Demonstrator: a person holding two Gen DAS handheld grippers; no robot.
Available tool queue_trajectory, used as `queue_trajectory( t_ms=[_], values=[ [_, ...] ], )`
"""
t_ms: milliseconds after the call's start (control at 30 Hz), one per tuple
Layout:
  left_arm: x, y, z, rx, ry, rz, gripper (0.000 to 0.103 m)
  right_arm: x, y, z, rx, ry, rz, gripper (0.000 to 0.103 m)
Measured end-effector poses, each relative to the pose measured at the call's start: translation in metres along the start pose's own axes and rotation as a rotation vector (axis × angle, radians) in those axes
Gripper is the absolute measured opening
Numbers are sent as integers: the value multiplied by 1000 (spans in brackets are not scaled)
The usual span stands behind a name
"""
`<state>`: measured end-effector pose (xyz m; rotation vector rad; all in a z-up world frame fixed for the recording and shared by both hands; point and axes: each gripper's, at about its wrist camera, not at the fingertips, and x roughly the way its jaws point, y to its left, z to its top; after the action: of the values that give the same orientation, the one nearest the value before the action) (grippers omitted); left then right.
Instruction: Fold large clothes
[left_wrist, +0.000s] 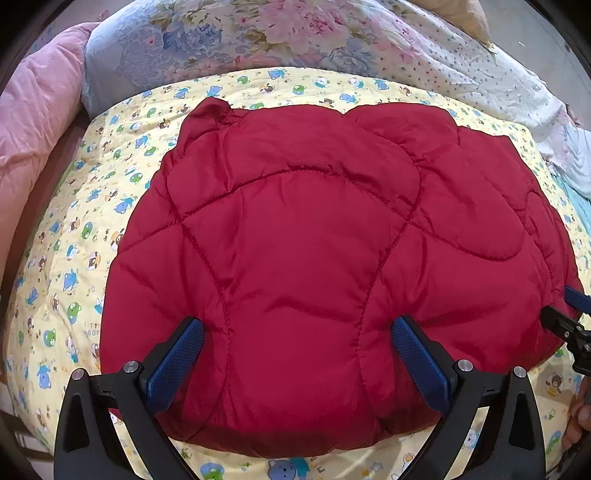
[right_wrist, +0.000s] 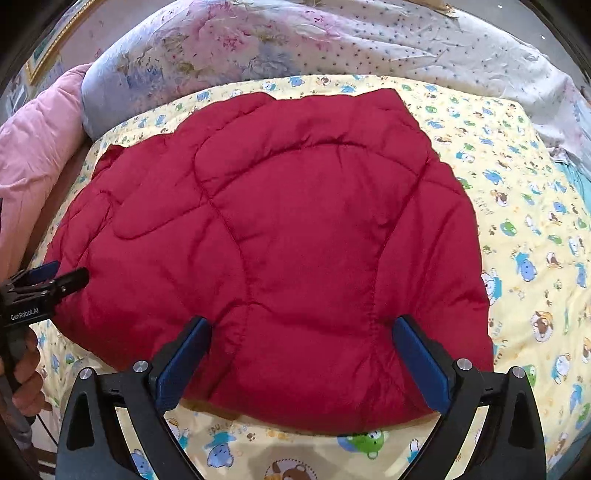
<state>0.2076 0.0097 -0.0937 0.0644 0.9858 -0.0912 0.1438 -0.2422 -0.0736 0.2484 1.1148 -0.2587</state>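
A red quilted puffer jacket (left_wrist: 314, 258) lies folded into a broad flat bundle on the yellow cartoon-print bed sheet (left_wrist: 74, 221). It also shows in the right wrist view (right_wrist: 295, 240). My left gripper (left_wrist: 299, 332) is open, its blue pads spread wide above the jacket's near edge, holding nothing. My right gripper (right_wrist: 301, 332) is open the same way over the jacket's near right part, holding nothing. The right gripper shows at the right edge of the left wrist view (left_wrist: 569, 317); the left gripper shows at the left edge of the right wrist view (right_wrist: 40, 284).
A pink quilt (left_wrist: 33, 122) is bunched at the far left. A floral duvet (left_wrist: 295, 33) and a white dotted cover (right_wrist: 406, 40) lie piled behind the jacket. A teal cloth (right_wrist: 576, 181) peeks out at the right. The sheet's near edge (right_wrist: 295, 461) lies below the grippers.
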Motion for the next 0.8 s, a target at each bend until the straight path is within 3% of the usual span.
queue_trajectory(
  t_ms=[200,500,800],
  values=[
    [-5,1,-2,-11,-10,11,103,-9,-1,0,24,-18,19,100],
    [-41,6,-32,-34,-27,7,102,-64,11,-20,-11,-112,77,100],
    [-62,7,-75,67,-9,46,102,-78,39,-65,-171,-37,77,100]
  ],
)
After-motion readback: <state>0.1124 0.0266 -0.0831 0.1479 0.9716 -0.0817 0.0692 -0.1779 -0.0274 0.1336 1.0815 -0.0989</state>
